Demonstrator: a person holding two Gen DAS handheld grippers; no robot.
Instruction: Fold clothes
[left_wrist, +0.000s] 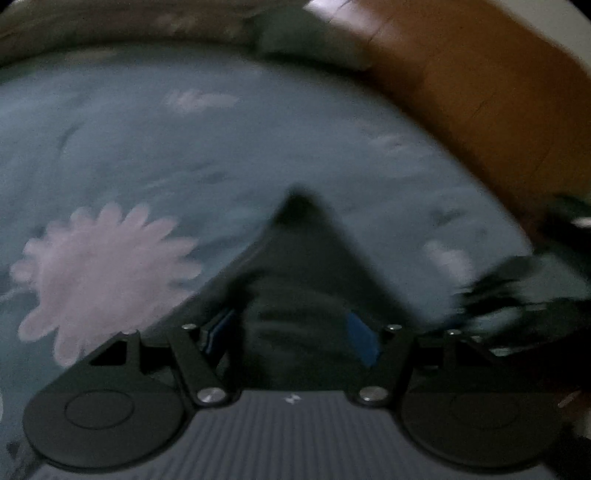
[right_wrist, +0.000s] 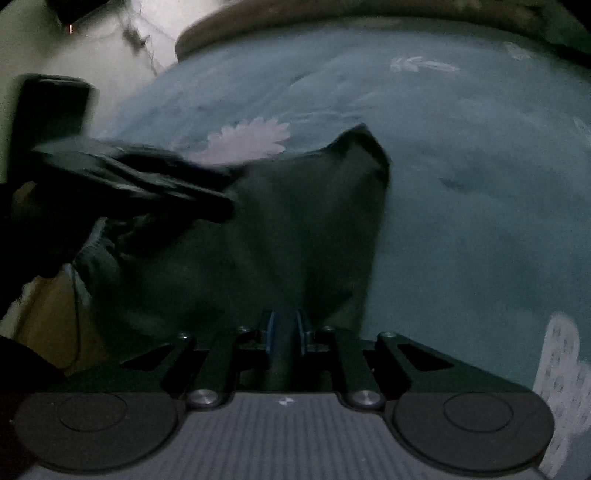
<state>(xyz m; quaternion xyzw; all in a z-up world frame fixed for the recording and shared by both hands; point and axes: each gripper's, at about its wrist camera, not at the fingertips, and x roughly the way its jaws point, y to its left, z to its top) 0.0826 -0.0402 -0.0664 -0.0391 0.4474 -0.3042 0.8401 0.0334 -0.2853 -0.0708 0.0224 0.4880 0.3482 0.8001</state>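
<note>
Left wrist view: the left gripper (left_wrist: 291, 332) stands with its jaws fairly wide and dark cloth bunched between them; whether the pads press it, I cannot tell. The dark garment (left_wrist: 299, 258) runs toward twelve o'clock, tapering to a point over the blue floral bedsheet (left_wrist: 184, 147).

Right wrist view: the right gripper (right_wrist: 284, 328) is clenched on the garment's near edge; the cloth (right_wrist: 280, 221) stretches toward one o'clock, and the left gripper reaches in from nine.

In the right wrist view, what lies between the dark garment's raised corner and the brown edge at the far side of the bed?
Only bare blue floral bedsheet; nothing else lies between the garment corner and the brown edge in that view.
</note>
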